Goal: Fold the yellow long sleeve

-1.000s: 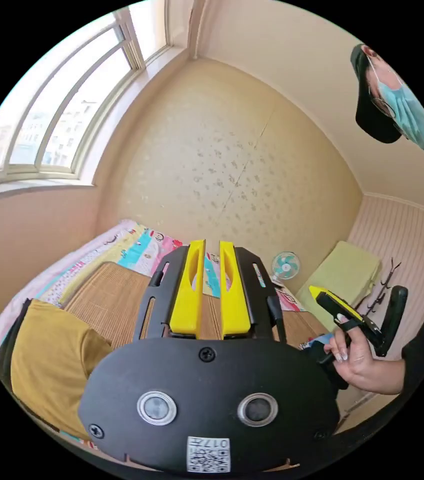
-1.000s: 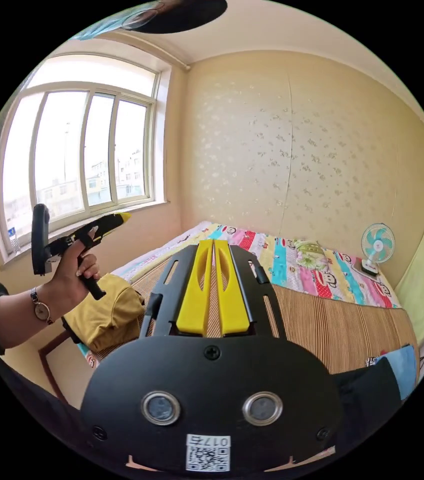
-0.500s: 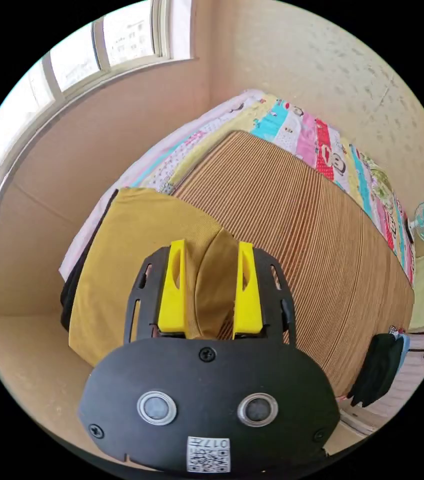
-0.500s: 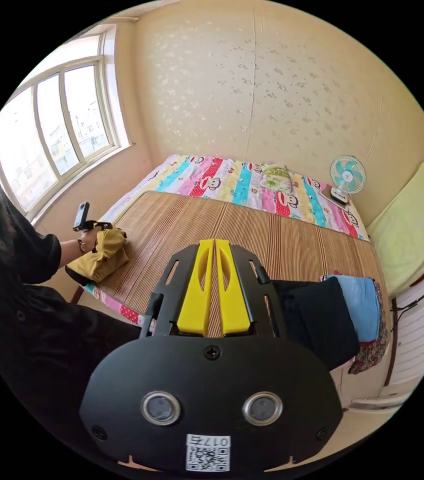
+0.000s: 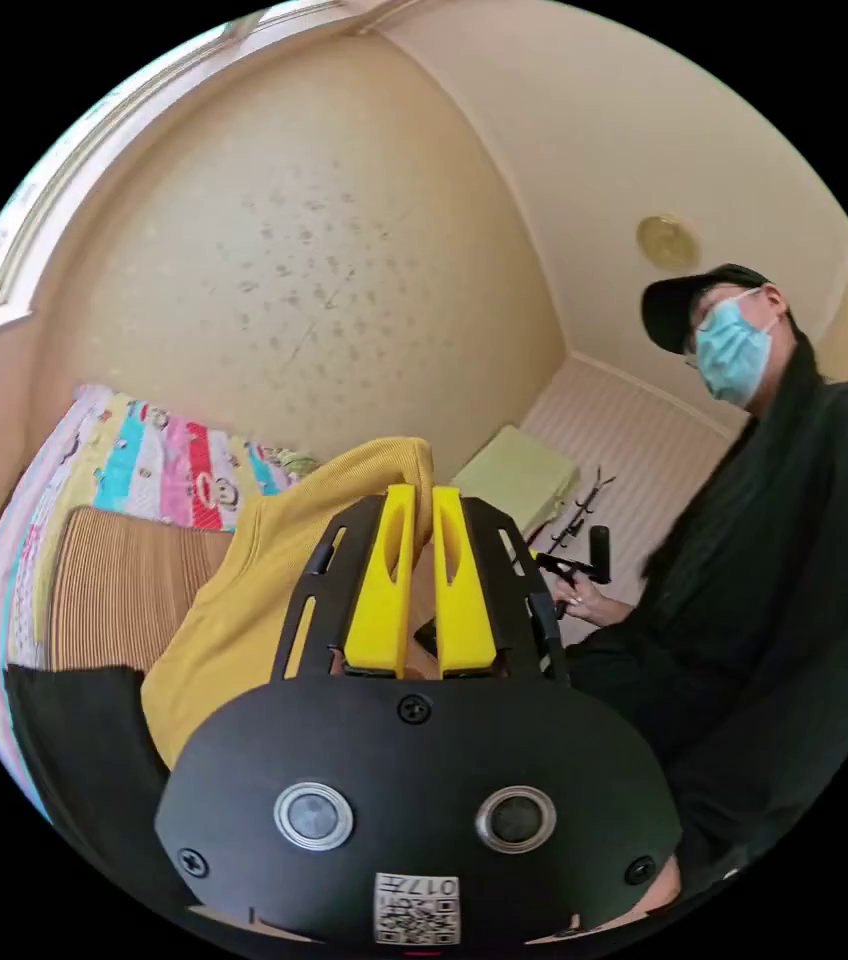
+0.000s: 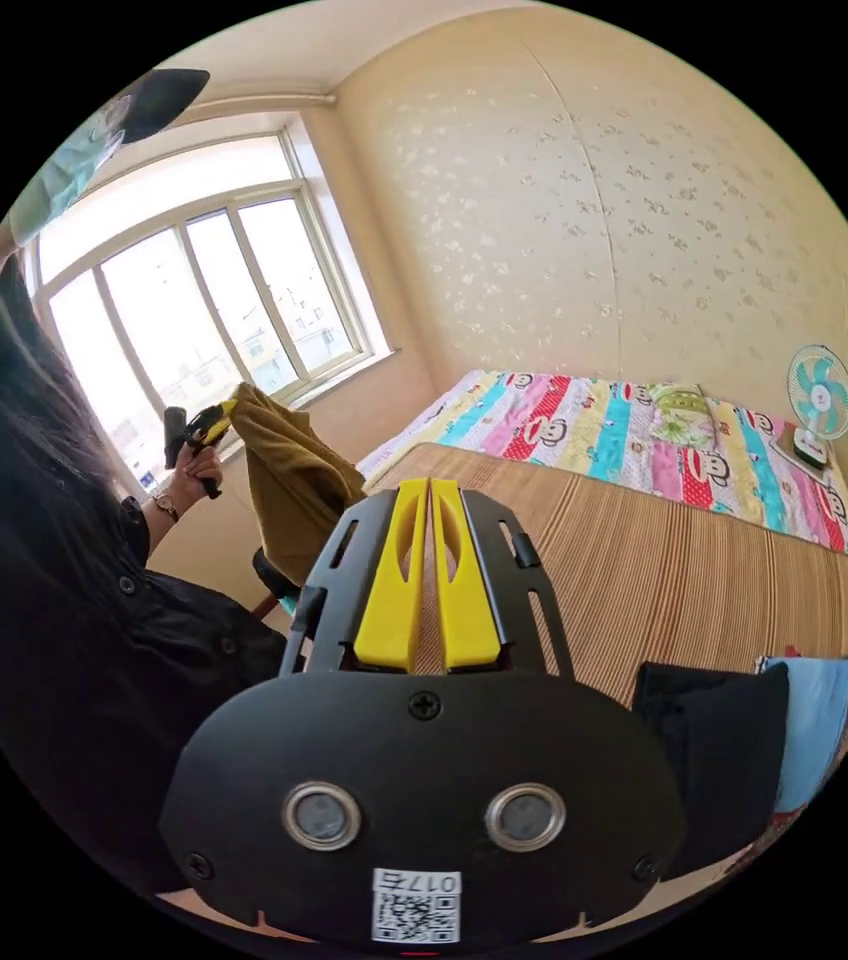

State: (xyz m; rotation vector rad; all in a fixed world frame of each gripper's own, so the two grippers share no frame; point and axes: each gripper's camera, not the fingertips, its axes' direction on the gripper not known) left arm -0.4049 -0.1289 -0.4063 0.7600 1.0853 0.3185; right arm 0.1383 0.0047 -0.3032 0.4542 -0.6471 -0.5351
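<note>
The yellow long sleeve (image 6: pixel 289 480) is held aloft beside the bed (image 6: pixel 644 560), pinched in the left hand-held gripper (image 5: pixel 422 528); the right hand-held gripper (image 6: pixel 428 560) is clenched on nothing. Pickup is judged underway; spreading it flat is called for next

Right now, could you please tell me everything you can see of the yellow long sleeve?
The yellow long sleeve is a mustard-yellow, soft knit-looking garment with a ribbed edge near the top. It is lifted off the bed, bunched and hanging in loose folds. The left gripper is shut on an upper edge of it, and the cloth drapes down beside the gripper's body. In the right gripper view it hangs in front of the window.
</note>
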